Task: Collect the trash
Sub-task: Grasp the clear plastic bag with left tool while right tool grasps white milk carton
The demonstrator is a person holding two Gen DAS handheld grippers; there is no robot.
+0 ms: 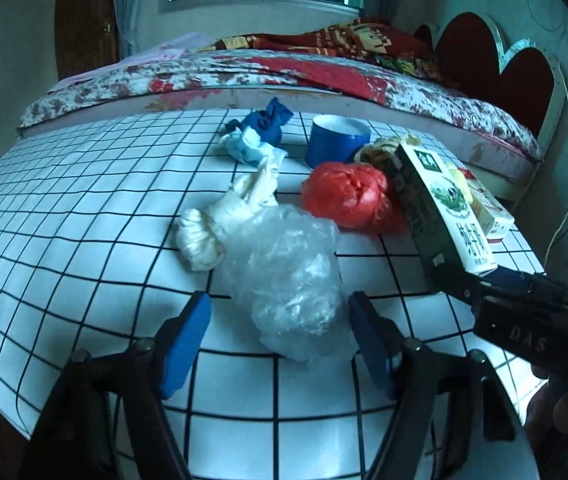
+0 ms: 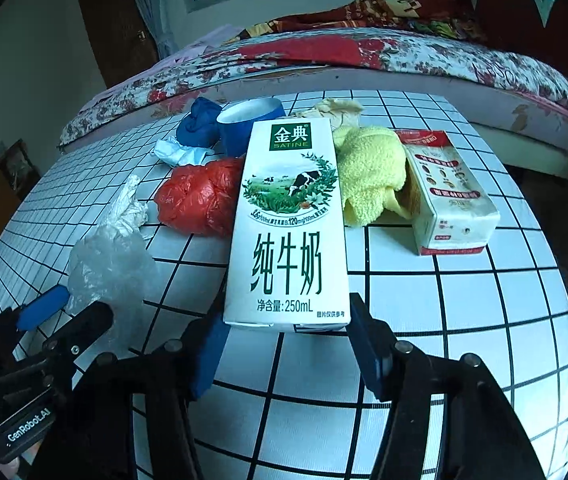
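The right gripper (image 2: 284, 344) has its pads at both sides of the milk carton (image 2: 290, 224); contact seems made. The left gripper (image 1: 280, 344) stands apart around the clear plastic bag (image 1: 288, 284). Close both squarely before lifting.

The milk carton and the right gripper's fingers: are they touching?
Touching. In the right wrist view both fingers press the bottom corners of the milk carton; no gap shows on either side. The left wrist view agrees.
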